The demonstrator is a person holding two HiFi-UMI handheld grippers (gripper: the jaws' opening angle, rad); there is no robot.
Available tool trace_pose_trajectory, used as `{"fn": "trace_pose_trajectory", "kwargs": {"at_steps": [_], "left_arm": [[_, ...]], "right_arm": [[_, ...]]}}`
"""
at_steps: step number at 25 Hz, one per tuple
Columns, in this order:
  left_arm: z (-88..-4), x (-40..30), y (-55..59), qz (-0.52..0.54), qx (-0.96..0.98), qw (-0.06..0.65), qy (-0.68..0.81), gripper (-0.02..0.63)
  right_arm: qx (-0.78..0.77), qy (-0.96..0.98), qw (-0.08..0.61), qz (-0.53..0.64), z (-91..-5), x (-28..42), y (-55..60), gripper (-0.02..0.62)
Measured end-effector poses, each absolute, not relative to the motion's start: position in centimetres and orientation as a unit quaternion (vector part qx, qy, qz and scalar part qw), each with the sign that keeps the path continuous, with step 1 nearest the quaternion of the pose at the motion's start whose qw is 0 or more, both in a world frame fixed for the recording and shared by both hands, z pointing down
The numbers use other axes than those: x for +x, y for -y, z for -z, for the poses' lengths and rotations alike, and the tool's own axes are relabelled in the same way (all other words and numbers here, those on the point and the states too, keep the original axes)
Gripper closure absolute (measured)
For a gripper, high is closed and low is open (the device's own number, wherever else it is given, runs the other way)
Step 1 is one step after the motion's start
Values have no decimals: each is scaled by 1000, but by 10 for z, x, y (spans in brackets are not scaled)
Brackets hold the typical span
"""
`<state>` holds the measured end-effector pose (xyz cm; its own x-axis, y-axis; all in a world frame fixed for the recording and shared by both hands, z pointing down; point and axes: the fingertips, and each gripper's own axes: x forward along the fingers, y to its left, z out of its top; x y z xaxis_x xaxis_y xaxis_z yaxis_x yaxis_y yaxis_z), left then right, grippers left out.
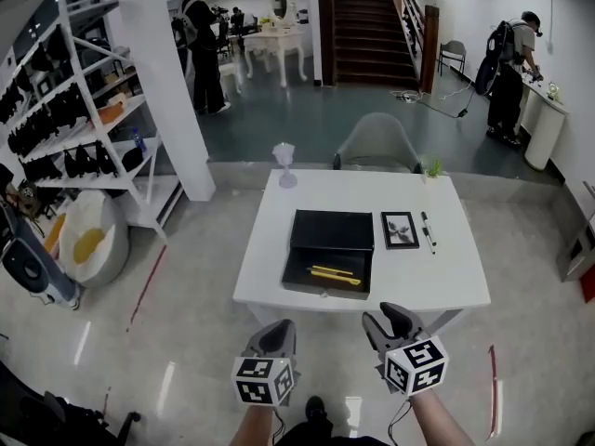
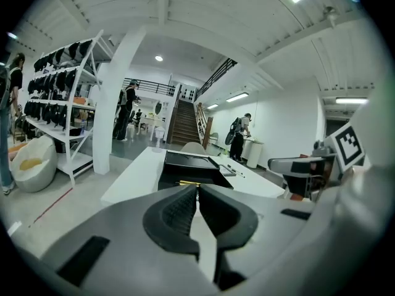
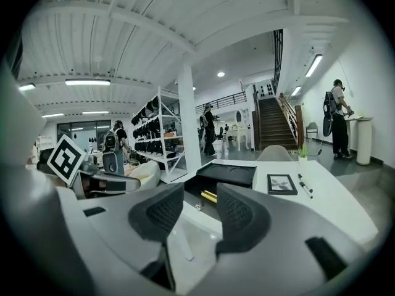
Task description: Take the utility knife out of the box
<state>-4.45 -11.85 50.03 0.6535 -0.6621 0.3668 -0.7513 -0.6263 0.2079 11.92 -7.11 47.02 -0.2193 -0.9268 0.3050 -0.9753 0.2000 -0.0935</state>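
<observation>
Inside the open black box on the white table lies a yellow utility knife; short of the box, left claw pressed together, right claw parted, empty.

I hold my left gripper with its jaws pressed together and my right gripper with its jaws slightly apart and empty, side by side, both pointing forward.

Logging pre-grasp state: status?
Left gripper shut, right gripper open, both empty, short of the table. Utility knife lying in the open box. Nothing over it.
</observation>
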Motion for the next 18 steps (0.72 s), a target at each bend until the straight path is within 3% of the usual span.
{"fn": "trace_pose_trajectory", "kwargs": {"at_steps": [18], "left_arm": [[-514, -61, 177, -129, 899, 184, 376, 589]], "right_arm": [[627, 757, 135, -125, -478, 113, 136, 443]]}}
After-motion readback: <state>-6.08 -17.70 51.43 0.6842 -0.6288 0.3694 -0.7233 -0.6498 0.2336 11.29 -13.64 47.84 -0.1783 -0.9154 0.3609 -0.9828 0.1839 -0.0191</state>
